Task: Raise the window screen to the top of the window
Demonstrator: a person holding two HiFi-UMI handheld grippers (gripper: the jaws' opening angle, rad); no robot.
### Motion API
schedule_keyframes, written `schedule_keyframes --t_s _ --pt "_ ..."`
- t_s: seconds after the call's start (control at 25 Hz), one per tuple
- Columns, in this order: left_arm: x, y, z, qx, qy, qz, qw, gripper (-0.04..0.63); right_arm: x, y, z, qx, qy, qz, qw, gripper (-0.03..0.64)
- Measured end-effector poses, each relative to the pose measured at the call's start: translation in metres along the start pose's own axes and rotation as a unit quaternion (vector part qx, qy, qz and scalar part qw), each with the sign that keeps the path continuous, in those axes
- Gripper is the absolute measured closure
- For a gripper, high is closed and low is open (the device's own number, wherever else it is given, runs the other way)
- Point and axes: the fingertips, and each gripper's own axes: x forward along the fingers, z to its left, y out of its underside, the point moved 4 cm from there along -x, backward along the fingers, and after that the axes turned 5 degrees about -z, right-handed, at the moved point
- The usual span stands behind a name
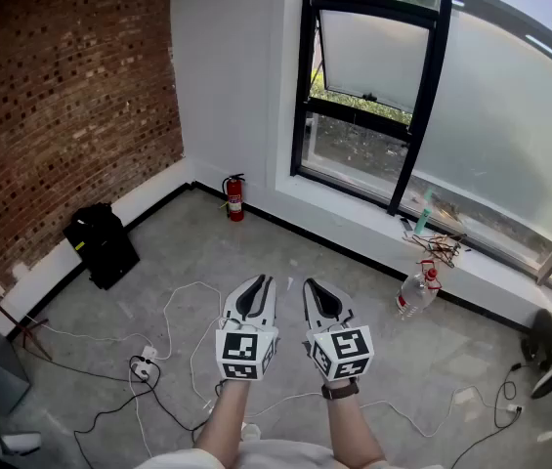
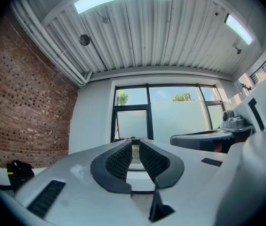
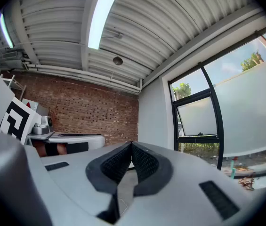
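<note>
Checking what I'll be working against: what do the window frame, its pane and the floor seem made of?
Window frame: likely painted metal, judging by its thin, straight black bars with a matte look.
Pane: frosted glass, milky and translucent, with no clear view through it.
Floor: bare concrete, mottled grey and seemingly unpolished.

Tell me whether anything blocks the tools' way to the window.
Nothing visible does. The left tool and right tool are low over the floor, well short of the window. The fire extinguisher stands left of that path, the bottle right.
</note>
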Motion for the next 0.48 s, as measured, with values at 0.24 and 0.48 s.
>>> schedule_keyframes --t_s 0.24,0.48 --pt "-0.002 -0.003 0.043 0.001 0.002 -0.001 1.0000 0.546 0.031 0.008 0.033 0.001 -0.004 0.007 1.000 0.612" --pt "-0.011 0.001 0.093 0.003 0.000 0.006 1.0000 0.546 0.071 0.017 0.073 0.006 -0.008 0.009 1.000 0.612"
